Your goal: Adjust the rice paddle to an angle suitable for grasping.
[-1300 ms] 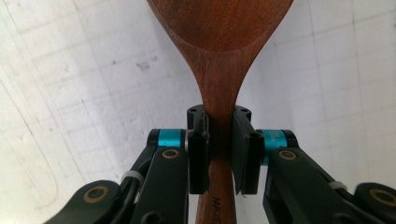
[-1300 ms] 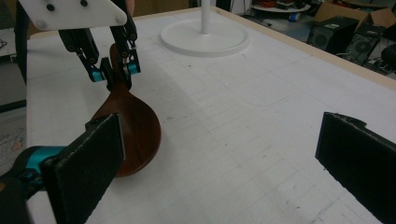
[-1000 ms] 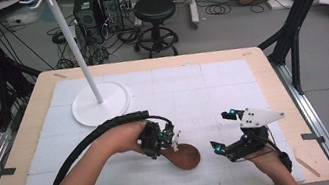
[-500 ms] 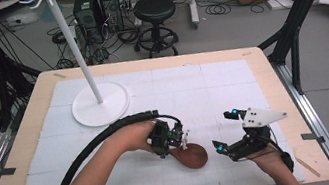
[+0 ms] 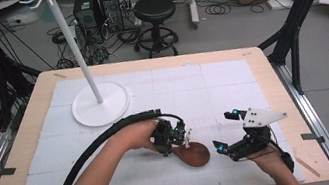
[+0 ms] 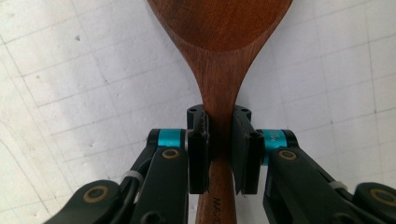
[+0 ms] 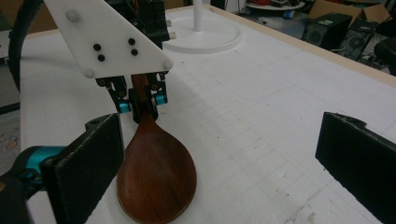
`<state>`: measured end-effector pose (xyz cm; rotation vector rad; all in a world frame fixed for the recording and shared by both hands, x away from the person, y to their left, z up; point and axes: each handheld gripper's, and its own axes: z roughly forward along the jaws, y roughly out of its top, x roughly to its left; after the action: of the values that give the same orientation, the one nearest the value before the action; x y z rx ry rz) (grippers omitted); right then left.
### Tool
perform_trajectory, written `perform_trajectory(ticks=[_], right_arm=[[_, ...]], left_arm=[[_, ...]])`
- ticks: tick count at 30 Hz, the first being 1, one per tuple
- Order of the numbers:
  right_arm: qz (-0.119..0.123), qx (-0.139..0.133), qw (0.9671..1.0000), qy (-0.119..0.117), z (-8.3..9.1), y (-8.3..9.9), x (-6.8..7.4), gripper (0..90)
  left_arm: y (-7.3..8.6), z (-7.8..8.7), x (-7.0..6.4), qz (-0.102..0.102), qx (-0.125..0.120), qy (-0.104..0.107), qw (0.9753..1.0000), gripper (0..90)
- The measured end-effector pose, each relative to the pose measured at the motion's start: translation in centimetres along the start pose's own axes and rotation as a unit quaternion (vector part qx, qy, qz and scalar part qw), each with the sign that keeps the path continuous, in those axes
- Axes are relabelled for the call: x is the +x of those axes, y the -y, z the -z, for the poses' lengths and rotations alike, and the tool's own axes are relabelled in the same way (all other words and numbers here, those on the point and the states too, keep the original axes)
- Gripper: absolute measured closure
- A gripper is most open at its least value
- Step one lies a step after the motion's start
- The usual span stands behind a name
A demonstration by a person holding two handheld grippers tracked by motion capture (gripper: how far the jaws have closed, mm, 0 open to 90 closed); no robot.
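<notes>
A dark brown wooden spoon [image 5: 197, 154] lies with its bowl on the white mat near the table's front edge. My left gripper [image 5: 182, 140] is shut on the spoon's handle. In the left gripper view the two black pads clamp the narrow neck of the spoon [image 6: 219, 70], just below the bowl. My right gripper [image 5: 223, 131] stands open just right of the bowl, with nothing between its jaws. In the right gripper view the spoon's bowl [image 7: 156, 177] rests beside the near left pad, and the left gripper [image 7: 140, 105] grips the handle behind it.
A white stand with a round base [image 5: 100, 104] and a tall pole stands at the back left of the mat. Bare wooden table border [image 5: 272, 79] frames the mat. A black stool [image 5: 154, 10] and cables sit on the floor beyond the table.
My left gripper has carried the spoon to the right, bringing its bowl closer to the right gripper. The right gripper has barely moved and stays open.
</notes>
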<state>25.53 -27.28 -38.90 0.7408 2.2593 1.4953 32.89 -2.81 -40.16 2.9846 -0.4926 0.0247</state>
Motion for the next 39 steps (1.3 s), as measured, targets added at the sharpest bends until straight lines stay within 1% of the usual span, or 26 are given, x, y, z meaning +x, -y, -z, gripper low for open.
perform_trajectory(ticks=[1, 3, 4, 5, 10, 13, 16, 21, 23, 26, 27, 29, 31, 33, 36, 38, 39], right_arm=[[0.002, -0.001, 1.0000, 0.001, 0.0, 0.0, 0.0, 0.4], [-0.001, 0.001, 1.0000, 0.000, 0.0, 0.0, 0.0, 0.4], [0.000, 0.001, 1.0000, 0.000, 0.0, 0.0, 0.0, 0.4], [0.000, 0.000, 1.0000, 0.000, 0.0, 0.0, 0.0, 0.4], [0.001, -0.001, 1.0000, 0.002, 0.0, 0.1, -0.1, 0.4], [0.000, -0.001, 1.0000, 0.002, 0.0, 0.1, -0.1, 0.4], [0.000, -0.001, 1.0000, 0.003, 0.0, 0.1, -0.1, 0.4], [0.001, -0.001, 1.0000, 0.002, 0.1, 0.1, -0.1, 0.4], [0.001, 0.000, 1.0000, 0.003, 0.1, 0.1, -0.1, 0.4], [0.001, 0.000, 1.0000, 0.003, 0.1, 0.1, -0.1, 0.4], [0.002, 0.000, 1.0000, 0.003, 0.1, 0.1, -0.1, 0.4], [0.001, 0.000, 1.0000, 0.003, 0.1, 0.1, -0.1, 0.4], [0.003, 0.000, 1.0000, 0.003, 0.1, 0.1, -0.1, 0.4], [0.002, 0.000, 1.0000, 0.003, 0.1, 0.1, -0.1, 0.4], [0.001, -0.001, 1.0000, 0.004, 0.2, 0.1, -0.1, 0.4], [0.003, -0.001, 1.0000, 0.004, 0.2, 0.1, -0.1, 0.4], [0.004, -0.001, 1.0000, 0.004, 0.2, 0.1, -0.1, 0.4]], left_arm=[[0.0, -0.1, 0.0, 0.002, -0.002, 0.000, 1.0000, 78.1], [-0.1, -0.2, 0.1, 0.000, 0.001, 0.002, 1.0000, 78.1], [-0.2, -0.3, 0.0, 0.003, -0.002, 0.002, 1.0000, 78.0], [-0.2, -0.4, 0.1, 0.001, 0.001, 0.003, 1.0000, 78.1], [-0.5, -0.6, 0.1, 0.002, -0.002, 0.002, 1.0000, 78.0], [-0.5, -0.8, 0.2, 0.001, 0.006, 0.005, 1.0000, 78.0], [-0.5, -1.1, 0.2, 0.005, 0.004, 0.006, 1.0000, 77.9], [-0.6, -1.1, 0.3, 0.004, 0.006, 0.007, 1.0000, 77.7], [-0.6, -1.2, 0.4, 0.008, 0.005, 0.010, 0.9999, 77.3], [-0.6, -1.1, 0.4, 0.006, 0.006, 0.007, 0.9999, 76.0], [-0.5, -1.2, 0.4, 0.011, 0.004, 0.005, 0.9999, 74.2], [-0.5, -1.1, 0.6, 0.021, 0.003, 0.008, 0.9997, 67.1], [-0.4, -0.9, 0.6, 0.028, 0.002, 0.011, 0.9996, 64.9], [-0.3, -0.6, 0.7, 0.040, -0.003, 0.023, 0.9989, 61.6], [-0.3, -0.1, 0.5, 0.052, -0.005, 0.027, 0.9983, 56.3], [0.0, 0.3, 0.3, 0.058, -0.014, 0.026, 0.9979, 53.3], [0.1, 0.5, 0.2, 0.063, -0.022, 0.025, 0.9975, 51.6]])
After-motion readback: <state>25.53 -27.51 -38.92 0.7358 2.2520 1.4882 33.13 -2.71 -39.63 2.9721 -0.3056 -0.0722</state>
